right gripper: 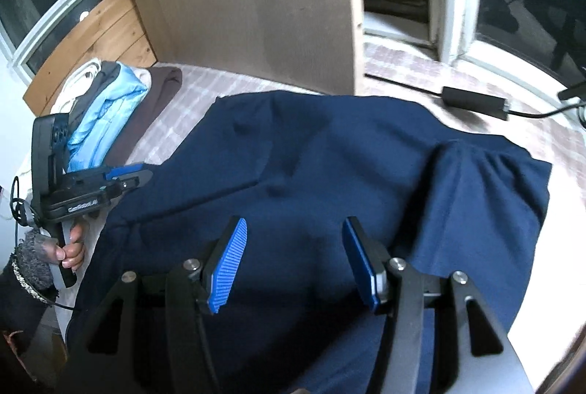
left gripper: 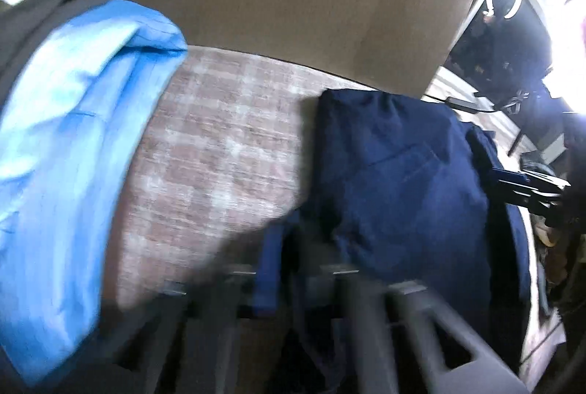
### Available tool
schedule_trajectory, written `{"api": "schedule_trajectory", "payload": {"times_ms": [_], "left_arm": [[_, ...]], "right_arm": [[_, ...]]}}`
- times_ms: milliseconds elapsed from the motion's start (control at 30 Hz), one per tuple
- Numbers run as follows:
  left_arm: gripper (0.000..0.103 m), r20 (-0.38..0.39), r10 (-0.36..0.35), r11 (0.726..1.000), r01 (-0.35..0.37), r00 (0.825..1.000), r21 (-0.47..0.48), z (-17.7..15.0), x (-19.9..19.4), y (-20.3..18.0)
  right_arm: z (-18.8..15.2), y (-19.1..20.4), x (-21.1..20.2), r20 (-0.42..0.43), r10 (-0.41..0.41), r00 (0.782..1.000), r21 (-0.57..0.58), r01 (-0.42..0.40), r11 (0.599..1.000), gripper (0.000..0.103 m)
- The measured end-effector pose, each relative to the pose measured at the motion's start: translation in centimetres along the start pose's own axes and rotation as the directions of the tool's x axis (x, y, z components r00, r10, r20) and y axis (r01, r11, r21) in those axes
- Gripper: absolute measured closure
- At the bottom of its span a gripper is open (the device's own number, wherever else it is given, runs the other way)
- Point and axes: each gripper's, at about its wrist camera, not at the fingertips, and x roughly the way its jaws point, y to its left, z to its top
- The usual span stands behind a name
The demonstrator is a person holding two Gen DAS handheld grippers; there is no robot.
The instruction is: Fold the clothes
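Right wrist view: right gripper [right gripper: 295, 262] half-open, empty, above navy garment [right gripper: 329, 166]; left gripper [right gripper: 141, 176] closed at its left edge, hold unclear. Lift evenly.

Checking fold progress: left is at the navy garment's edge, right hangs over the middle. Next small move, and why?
Probably lower the right gripper and close on the navy garment. Its jaws stand open above the cloth, pinching nothing, while the left gripper sits shut at the garment's left edge. The garment is still spread out and wrinkled, so lifting a fold seems to need both sides held.
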Motion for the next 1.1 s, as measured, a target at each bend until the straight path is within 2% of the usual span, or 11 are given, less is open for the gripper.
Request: {"api": "schedule_trajectory", "payload": {"times_ms": [133,200,267,300,367,433,500,567,700,867,1100], "left_arm": [[0.099,0.05,-0.033,0.997,0.029,0.998,0.068,-0.2,-2.1,-1.9],[0.099,0.076,-0.062,0.997,0.058,0.995,0.051,0.0,-3.6,-2.5],[0.099,0.105,-0.098,0.993,0.091,0.99,0.077,-0.3,-5.7,-3.7],[0.099,0.099,-0.133,0.987,0.123,0.986,0.1,-0.6,-6.3,-4.5],[0.099,0.04,-0.244,0.957,0.234,0.969,0.174,-1.7,-6.9,-6.9],[0.097,-0.022,-0.226,0.943,0.224,0.974,0.247,-3.1,-6.4,-8.7],[0.075,-0.082,-0.221,0.937,0.234,0.972,0.258,-4.3,-5.9,-9.0],[0.066,-0.097,-0.172,0.96,0.189,0.98,0.205,-4.9,-5.8,-7.3],[0.066,-0.047,-0.087,0.992,0.091,0.995,0.089,-5.3,-6.7,-3.2],[0.066,-0.038,0.043,0.996,-0.039,0.998,0.085,-5.5,-5.7,-1.7],[0.065,-0.031,0.059,0.986,-0.054,0.998,0.156,-6.1,-4.3,-2.4]], "right_arm": [[-0.4,-1.1,-0.6,0.004,0.0,1.0,0.037,-0.001,0.999,0.049],[-0.5,-1.4,-1.0,0.012,-0.011,1.0,0.041,0.01,0.999,0.049],[-0.4,-1.8,-1.5,0.025,-0.011,1.0,0.048,0.01,0.999,0.049],[-0.3,-1.9,-1.7,0.028,-0.007,1.0,0.053,0.006,0.999,0.049],[0.0,-2.2,-1.8,0.029,0.008,1.0,0.063,-0.01,0.998,0.049],[0.4,-2.2,-1.7,0.022,0.008,1.0,0.062,-0.01,0.998,0.049],[1.0,-1.8,-1.6,0.012,0.019,1.0,0.045,-0.019,0.999,0.049],[2.1,-0.9,-1.6,0.014,0.037,0.999,0.011,-0.038,0.999,0.049],[5.7,1.9,-0.3,0.025,0.058,0.998,-0.104,-0.055,0.993,0.049],[10.3,5.4,5.9,-0.08,0.1,0.992,-0.167,-0.112,0.98,0.049],[12.7,8.5,13.1,-0.214,0.027,0.976,-0.263,-0.084,0.961,0.048]]}}
